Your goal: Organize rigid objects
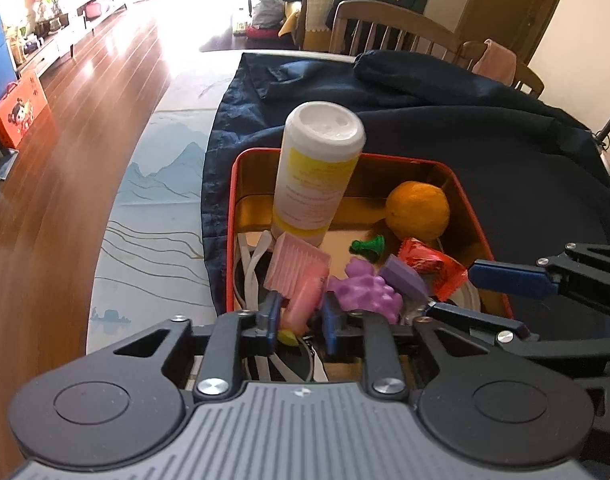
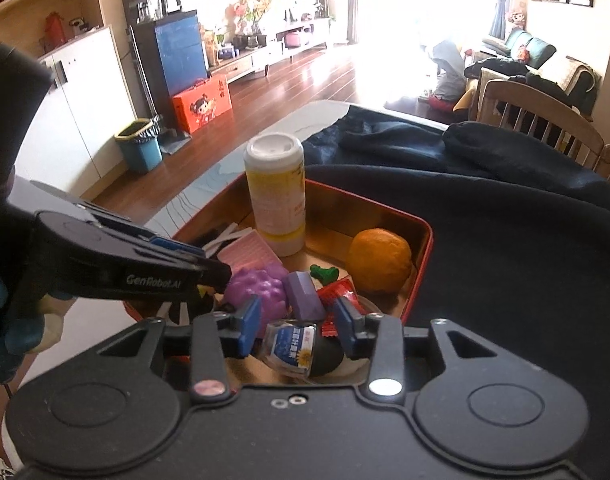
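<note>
A red tin (image 1: 471, 200) with a gold inside holds a tall white bottle with a yellow label (image 1: 317, 176), an orange (image 1: 419, 210), a purple grape toy (image 1: 365, 292), a purple block (image 1: 405, 276), a green piece (image 1: 367, 245) and a red wrapper (image 1: 429, 262). My left gripper (image 1: 299, 316) is open at the tin's near end, with the handle of a pink ribbed piece (image 1: 297, 264) loose between its fingers. My right gripper (image 2: 297, 326) is open over a small blue-labelled bottle (image 2: 291, 346) that lies in the tin (image 2: 425, 240).
The tin sits on a dark blue cloth (image 1: 425, 128) spread over a table with a mountain print (image 1: 157, 208). White straps (image 1: 253, 264) lie in the tin's left side. Wooden chairs (image 1: 385, 28) stand behind the table. A wood floor runs along the left.
</note>
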### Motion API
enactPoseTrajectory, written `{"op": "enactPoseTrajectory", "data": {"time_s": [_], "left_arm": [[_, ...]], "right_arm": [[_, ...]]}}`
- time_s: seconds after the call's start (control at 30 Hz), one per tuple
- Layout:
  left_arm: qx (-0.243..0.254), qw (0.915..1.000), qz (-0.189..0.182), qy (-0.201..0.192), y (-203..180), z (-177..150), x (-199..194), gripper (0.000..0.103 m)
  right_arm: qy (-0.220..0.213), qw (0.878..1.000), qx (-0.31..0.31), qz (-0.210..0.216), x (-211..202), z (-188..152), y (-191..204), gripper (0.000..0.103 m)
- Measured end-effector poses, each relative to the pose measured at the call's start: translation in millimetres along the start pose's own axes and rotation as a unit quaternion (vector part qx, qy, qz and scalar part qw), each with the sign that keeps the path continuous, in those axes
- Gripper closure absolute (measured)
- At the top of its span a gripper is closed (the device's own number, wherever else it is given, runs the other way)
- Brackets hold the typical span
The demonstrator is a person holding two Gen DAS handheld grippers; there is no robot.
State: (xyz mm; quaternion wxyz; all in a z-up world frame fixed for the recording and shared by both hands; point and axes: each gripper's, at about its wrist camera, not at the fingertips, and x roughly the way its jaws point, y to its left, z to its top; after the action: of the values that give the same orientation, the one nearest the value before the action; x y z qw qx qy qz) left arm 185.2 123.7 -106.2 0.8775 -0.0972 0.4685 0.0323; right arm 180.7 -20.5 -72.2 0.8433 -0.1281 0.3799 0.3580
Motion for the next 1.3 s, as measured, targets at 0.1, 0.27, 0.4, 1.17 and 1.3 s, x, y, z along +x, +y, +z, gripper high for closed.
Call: {"op": "enactPoseTrajectory", "data": {"time_s": [0.1,0.27,0.4,1.17,1.3], "left_arm": [[0.007,0.9999,0.001,-0.014,-4,-4,-13,0.071],[0.016,0.9987,0.010,-0.048,-10,-11,-37,0.041],[0.023,0.9963,0.020,-0.080,-14,-15,-59,0.035],[0.007,0.9909,0.011,-0.134,-33,-60,-130,0.000],[0.006,0.9918,0.018,-0.127,-37,-66,-133,0.000]], "right_arm": [[-0.012,1.000,0.003,0.000,-9,-2,0,0.059],[-0.033,0.999,0.010,0.002,-28,-5,0,0.052],[-0.053,0.998,0.013,0.005,-46,-9,-1,0.042],[-0.133,0.991,0.028,-0.002,-114,-38,0,0.000],[-0.138,0.989,0.044,-0.002,-117,-43,-3,0.000]]}}
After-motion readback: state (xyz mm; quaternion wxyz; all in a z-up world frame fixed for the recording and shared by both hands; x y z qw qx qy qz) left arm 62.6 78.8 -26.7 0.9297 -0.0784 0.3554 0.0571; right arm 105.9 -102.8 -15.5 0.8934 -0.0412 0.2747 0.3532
